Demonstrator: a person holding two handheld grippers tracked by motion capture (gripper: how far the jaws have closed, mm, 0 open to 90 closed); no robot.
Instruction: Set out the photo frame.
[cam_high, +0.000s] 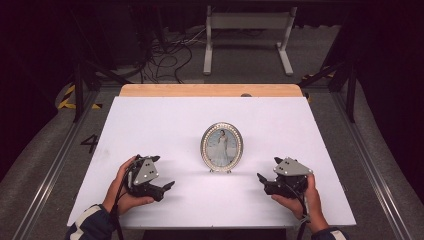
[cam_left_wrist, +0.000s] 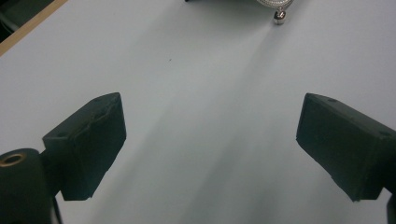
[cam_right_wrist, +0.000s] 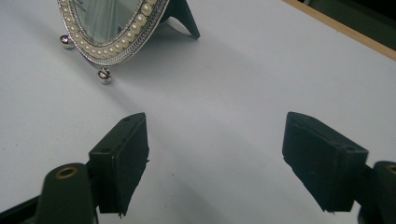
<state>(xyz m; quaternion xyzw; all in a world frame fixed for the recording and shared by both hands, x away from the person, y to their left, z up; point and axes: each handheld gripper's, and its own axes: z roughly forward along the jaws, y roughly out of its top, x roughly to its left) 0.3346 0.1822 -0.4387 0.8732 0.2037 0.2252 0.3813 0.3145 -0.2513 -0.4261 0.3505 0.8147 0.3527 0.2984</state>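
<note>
Oval picture frame (cam_high: 221, 146), silver with a pearl-beaded rim: upright on small ball feet at the middle of the white tabletop (cam_high: 165, 120), long axis vertical, face toward the person. Flanked by both grippers, each well apart from it. Left gripper (cam_high: 167, 186): jaws spread wide, empty, frame ahead and to its right. Right gripper (cam_high: 260, 178): jaws likewise wide, empty, frame ahead and to its left, seemingly the slightly nearer.
</note>
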